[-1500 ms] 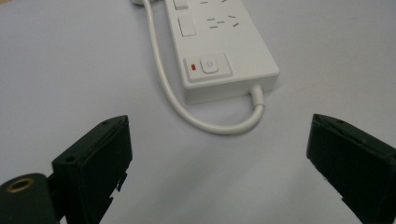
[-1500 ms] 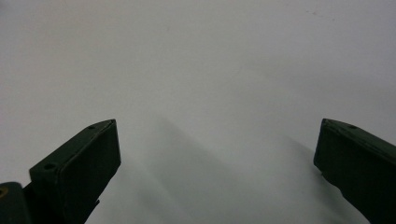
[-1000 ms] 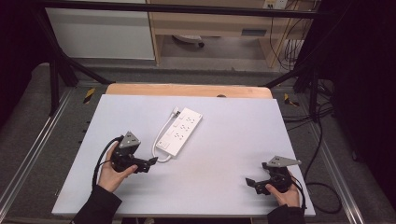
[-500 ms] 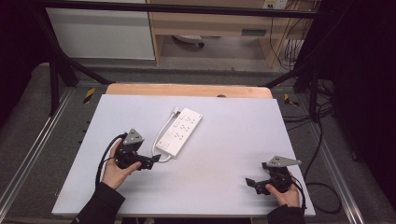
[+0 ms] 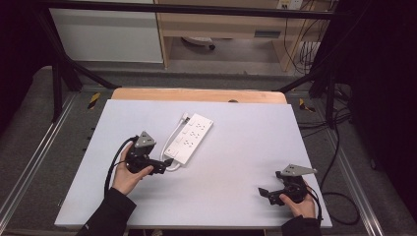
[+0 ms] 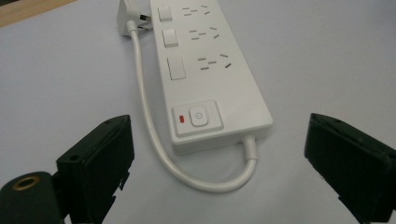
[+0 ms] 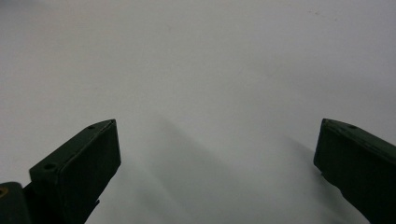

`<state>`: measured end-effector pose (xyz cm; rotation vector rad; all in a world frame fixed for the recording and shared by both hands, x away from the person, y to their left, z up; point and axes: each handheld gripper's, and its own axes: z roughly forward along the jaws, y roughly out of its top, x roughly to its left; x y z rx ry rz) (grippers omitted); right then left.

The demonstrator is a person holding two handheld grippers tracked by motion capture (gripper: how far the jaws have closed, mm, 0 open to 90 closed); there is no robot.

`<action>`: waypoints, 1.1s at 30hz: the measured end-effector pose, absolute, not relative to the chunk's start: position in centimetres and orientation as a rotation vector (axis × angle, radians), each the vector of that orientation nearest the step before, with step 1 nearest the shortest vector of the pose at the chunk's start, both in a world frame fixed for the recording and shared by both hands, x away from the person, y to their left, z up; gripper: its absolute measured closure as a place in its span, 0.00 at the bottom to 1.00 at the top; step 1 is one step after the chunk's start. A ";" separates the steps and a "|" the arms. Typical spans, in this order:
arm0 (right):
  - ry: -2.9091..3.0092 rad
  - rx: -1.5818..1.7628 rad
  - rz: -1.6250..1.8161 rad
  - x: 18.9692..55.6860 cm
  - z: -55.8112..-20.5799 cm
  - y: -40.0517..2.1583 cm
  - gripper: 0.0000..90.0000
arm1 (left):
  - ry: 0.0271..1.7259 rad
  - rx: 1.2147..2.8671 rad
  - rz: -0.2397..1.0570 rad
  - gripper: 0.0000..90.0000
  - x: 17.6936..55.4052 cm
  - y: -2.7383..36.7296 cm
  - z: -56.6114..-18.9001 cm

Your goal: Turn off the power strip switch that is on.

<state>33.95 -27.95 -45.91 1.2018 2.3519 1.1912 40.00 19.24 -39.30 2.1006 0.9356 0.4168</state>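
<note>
1. White rectangular power strip (image 5: 189,138) lies flat on the pale grey table (image 5: 236,147), set at a slant, a little left of the table's middle.
2. Its short white cable (image 6: 154,130) leaves the near end, loops round and runs along the strip's side to a white plug (image 6: 128,16) lying against the far end.
3. On the strip's near end sit a round power button (image 6: 198,116) and a small red indicator (image 6: 181,120); beyond them come rocker switches and sockets.
4. The left gripper (image 5: 167,163), held in the person's left hand (image 5: 127,176), is just beside the strip's near end, its fingers (image 6: 100,163) wide apart, either side of the cable loop, touching nothing.
5. The right gripper (image 5: 264,193), in the right hand (image 5: 301,202), is well apart from the strip, near the table's near right corner, its fingers (image 7: 79,168) spread over bare table.
</note>
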 end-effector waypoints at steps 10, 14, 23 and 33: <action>2.353 1.203 1.191 34.0 -45.9 -28.0 0.01 | 0.948 2.113 0.433 0.11 40.9 18.6 -39.3; 2.354 1.201 1.190 34.0 -45.9 -27.9 0.01 | 0.958 2.105 0.437 0.13 41.2 18.5 -39.2; 2.354 1.203 1.190 33.9 -45.9 -27.9 0.01 | 0.975 2.106 0.444 0.17 42.0 18.1 -39.3; 2.354 1.197 1.190 34.0 -45.9 -28.0 0.01 | 0.993 2.097 0.449 0.29 42.6 17.7 -39.6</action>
